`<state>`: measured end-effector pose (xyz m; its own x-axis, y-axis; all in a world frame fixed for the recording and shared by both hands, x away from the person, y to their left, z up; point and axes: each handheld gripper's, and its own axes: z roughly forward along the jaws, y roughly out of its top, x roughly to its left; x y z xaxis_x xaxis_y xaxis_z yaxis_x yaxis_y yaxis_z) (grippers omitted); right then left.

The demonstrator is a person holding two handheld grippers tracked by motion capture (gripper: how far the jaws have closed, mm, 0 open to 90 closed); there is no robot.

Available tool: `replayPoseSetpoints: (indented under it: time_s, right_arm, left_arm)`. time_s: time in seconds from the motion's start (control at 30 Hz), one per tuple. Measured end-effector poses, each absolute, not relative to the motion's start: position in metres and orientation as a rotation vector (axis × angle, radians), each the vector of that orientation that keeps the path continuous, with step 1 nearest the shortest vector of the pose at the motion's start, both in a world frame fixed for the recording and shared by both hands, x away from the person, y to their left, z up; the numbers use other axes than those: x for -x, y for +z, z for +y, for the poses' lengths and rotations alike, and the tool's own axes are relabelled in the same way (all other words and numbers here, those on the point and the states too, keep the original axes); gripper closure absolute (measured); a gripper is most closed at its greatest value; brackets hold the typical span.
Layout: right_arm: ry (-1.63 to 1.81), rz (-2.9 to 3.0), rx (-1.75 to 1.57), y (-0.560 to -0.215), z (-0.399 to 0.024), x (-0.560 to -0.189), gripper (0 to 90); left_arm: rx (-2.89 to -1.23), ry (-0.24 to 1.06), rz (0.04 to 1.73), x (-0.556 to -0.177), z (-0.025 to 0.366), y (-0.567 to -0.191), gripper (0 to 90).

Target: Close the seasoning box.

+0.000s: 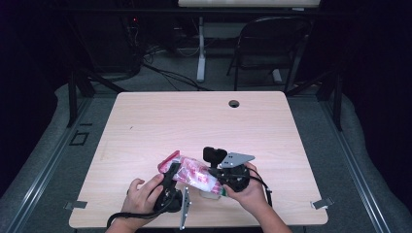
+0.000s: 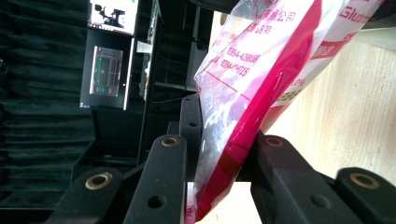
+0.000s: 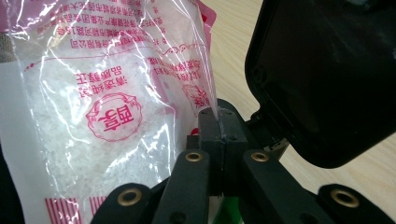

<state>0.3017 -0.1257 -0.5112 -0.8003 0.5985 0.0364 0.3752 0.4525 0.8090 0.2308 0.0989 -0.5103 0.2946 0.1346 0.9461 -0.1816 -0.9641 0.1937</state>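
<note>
Holding the bag (image 1: 193,175) just above the surface (image 1: 160,121), left tongs (image 2: 219,154) clamped on its red edge, right tongs (image 3: 218,122) clenched on its clear film; likely next, pulling apart to tear.

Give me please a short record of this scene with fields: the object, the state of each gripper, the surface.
object: clear plastic bag with red print and white powder inside
left gripper: shut on the bag's red edge
right gripper: shut on a thin edge of the bag
bag position: held between both grippers, low over the near edge of the table
surface: light wooden table
</note>
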Motion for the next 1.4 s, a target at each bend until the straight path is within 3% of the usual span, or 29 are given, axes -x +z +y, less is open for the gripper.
replayPoseSetpoints:
  time_s: [1.4]
  right_arm:
    - [1.288,2.462,-0.805,-0.502,-0.122,-0.298,90.0]
  left_arm:
    - [-2.293,1.61,0.119,-0.23,0.11,-0.53,76.6]
